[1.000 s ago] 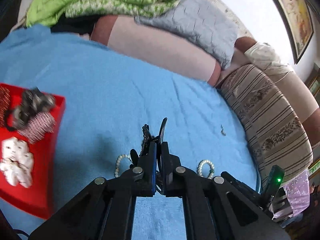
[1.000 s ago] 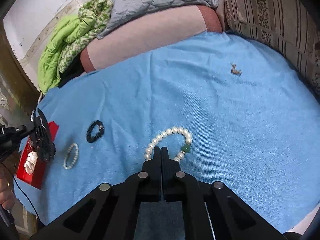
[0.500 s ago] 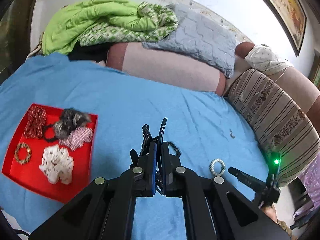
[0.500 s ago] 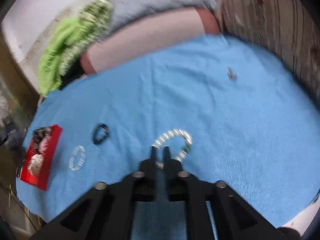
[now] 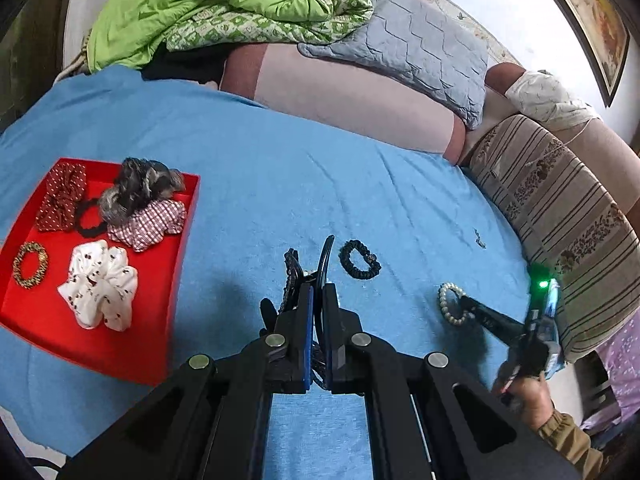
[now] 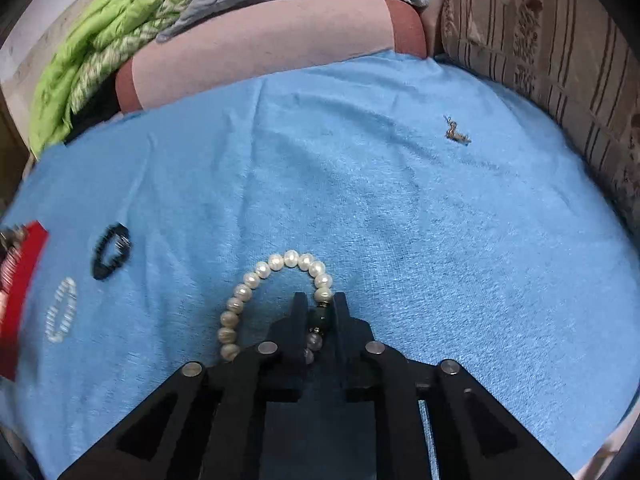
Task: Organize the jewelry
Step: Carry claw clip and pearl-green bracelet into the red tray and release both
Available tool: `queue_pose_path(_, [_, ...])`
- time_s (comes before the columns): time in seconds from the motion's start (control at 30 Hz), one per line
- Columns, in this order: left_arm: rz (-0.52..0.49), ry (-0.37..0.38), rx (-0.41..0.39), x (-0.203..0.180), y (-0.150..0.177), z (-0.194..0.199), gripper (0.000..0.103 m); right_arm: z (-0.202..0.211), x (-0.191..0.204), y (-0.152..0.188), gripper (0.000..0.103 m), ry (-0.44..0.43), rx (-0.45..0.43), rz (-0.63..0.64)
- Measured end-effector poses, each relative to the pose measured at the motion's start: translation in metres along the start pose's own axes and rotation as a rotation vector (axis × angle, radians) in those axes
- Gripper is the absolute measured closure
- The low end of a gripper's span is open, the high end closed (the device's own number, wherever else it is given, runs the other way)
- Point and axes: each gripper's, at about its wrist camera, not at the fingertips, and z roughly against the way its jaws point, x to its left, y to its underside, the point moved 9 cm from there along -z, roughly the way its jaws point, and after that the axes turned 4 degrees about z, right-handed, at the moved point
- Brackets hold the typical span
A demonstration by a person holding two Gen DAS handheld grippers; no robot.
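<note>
Item: pearl bracelet point(image 6: 276, 300), flat on the blue bed cover point(image 6: 400, 220). Our right gripper point(image 6: 320, 308) has its fingers narrowly parted astride the strand's right side, the green bead point(image 6: 320, 319) between them; the loop lies ahead and left of them. We judge the close comes next.

Item: black hair clip point(image 5: 310, 276), clamped in our left gripper point(image 5: 316, 296), raised, the red tray point(image 5: 176, 280) to its left.

Unclear: a blurred pale ring point(image 6: 60, 310); bracelet's near end hidden.

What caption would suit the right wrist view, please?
Right gripper fingers straddle the pearl bracelet at its green bead on the blue blanket.
</note>
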Motion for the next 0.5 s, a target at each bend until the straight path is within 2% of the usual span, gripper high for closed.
queue_pose_path(0.23, [0.005,-0.013,-0.038,0.005,-0.003,0.021,0.099,0.047,0.004,-0.01,0.09,-0.06,-0.084,-0.042])
queue_pose_path(0.5, [0.019,-0.062,-0.095,0.023,-0.007,0.053,0.099,0.089,0.039,-0.017,0.09,-0.136,-0.133,-0.011])
